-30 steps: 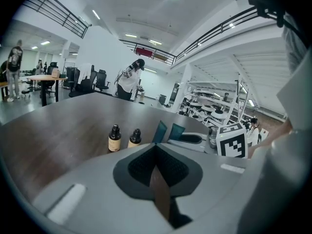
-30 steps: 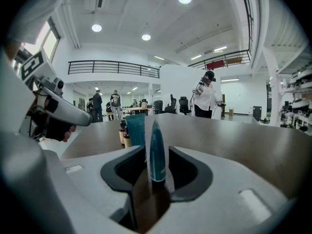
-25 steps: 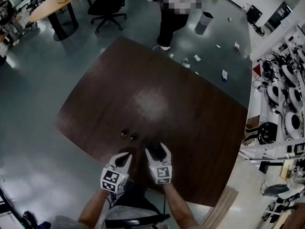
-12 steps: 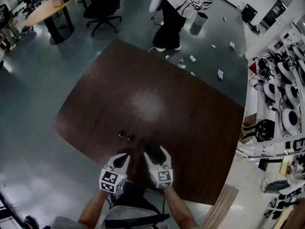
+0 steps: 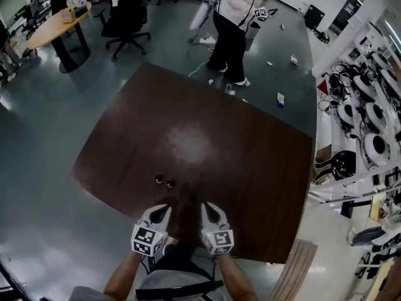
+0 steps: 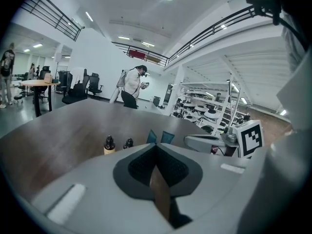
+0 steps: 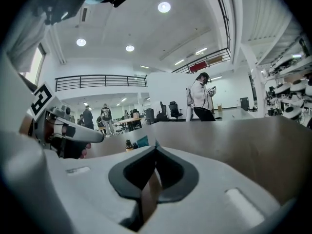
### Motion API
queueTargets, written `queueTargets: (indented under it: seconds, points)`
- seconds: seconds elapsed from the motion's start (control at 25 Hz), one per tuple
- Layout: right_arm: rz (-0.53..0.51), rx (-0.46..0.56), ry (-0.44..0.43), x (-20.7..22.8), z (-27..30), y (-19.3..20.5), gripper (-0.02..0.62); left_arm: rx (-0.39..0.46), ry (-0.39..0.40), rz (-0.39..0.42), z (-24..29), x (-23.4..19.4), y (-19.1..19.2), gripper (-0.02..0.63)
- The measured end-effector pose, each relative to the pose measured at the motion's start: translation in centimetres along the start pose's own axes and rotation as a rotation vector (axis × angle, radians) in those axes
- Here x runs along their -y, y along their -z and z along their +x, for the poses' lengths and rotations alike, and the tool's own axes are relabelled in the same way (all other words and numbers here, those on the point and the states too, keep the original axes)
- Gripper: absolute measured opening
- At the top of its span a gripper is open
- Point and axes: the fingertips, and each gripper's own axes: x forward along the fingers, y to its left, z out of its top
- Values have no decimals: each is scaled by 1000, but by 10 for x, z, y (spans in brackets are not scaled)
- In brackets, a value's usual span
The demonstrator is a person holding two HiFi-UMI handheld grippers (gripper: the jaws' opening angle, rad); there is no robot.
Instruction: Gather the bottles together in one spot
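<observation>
Two bottles [image 5: 159, 180] unmoved, right gripper [image 5: 212, 209] jaws just closed, empty

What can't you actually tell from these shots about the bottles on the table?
- Two bottles, head view: too small and dark to read labels or fill level.
- Right gripper view: one bottle top shows. The right gripper covers the rest of it, and the second bottle is unclear.
- Teal shapes, left gripper view: cut off by the left gripper, so they can't be identified.
</observation>
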Motion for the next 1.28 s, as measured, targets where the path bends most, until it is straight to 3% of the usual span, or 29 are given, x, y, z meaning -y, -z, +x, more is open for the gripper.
queueTargets:
  seconds: [0.84, 1.28]
  points:
    - [-54, 121, 74, -26, -63, -52, 2, 56, 94, 104, -34, 43, -28, 0]
    - [-37, 208, 117, -32, -78, -73, 2, 96, 86, 120, -54, 44, -42, 0]
